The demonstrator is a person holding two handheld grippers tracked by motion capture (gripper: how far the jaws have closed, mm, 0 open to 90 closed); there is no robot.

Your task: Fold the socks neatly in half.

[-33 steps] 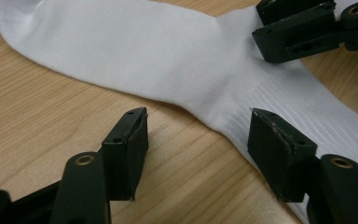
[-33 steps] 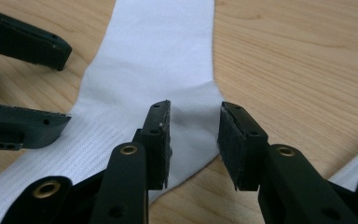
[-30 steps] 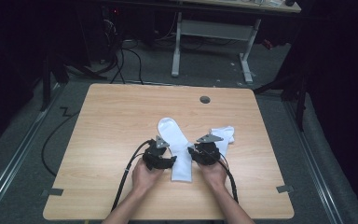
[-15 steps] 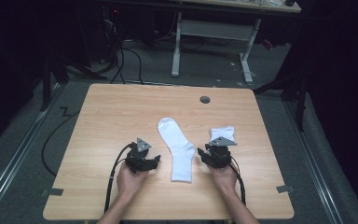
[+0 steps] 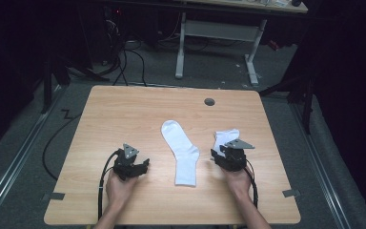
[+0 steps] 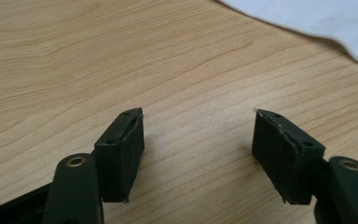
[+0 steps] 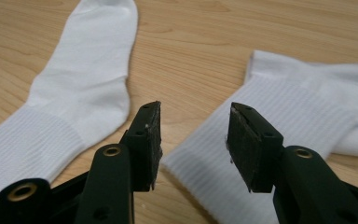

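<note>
The wooden table (image 5: 124, 114) is bearing two white socks. The flat sock (image 5: 181, 150) is lying stretched out midway between the two grippers, touching neither. The second sock (image 5: 225, 137), folded and partly hidden, is lying just beyond the right gripper (image 7: 193, 140), whose jaws, just opening, are standing spread above its cuff without pinching it. The left gripper (image 6: 198, 154) is hovering spread over bare wood, nothing between its jaws, which have been widening.
</note>
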